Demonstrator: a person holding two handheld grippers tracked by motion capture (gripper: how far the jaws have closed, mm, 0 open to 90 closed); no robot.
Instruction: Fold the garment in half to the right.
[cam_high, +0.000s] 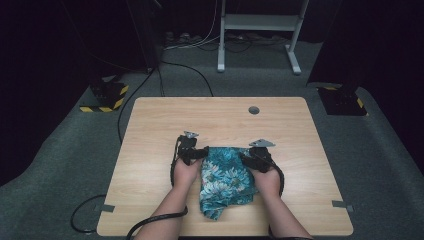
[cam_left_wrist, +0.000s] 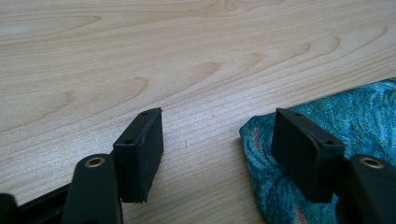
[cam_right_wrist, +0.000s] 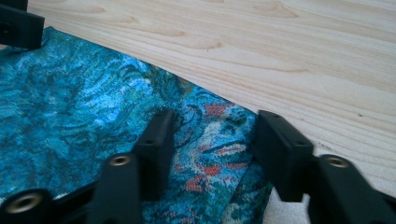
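- Two grippers are held low at the far corners of a teal floral cloth (cam_high: 225, 180) lying on the wooden table (cam_high: 150, 125).
- Left gripper (cam_left_wrist: 217, 140) is spread, one jaw over the cloth's corner, nothing pinched.
- Right gripper (cam_right_wrist: 212, 144) is spread above the cloth, nothing clamped.

My forearms reach in side by side, wrists level. My left gripper (cam_high: 194, 151) is low with jaws parted; my right gripper (cam_high: 256, 156) is low too, jaws apart, gripping nothing
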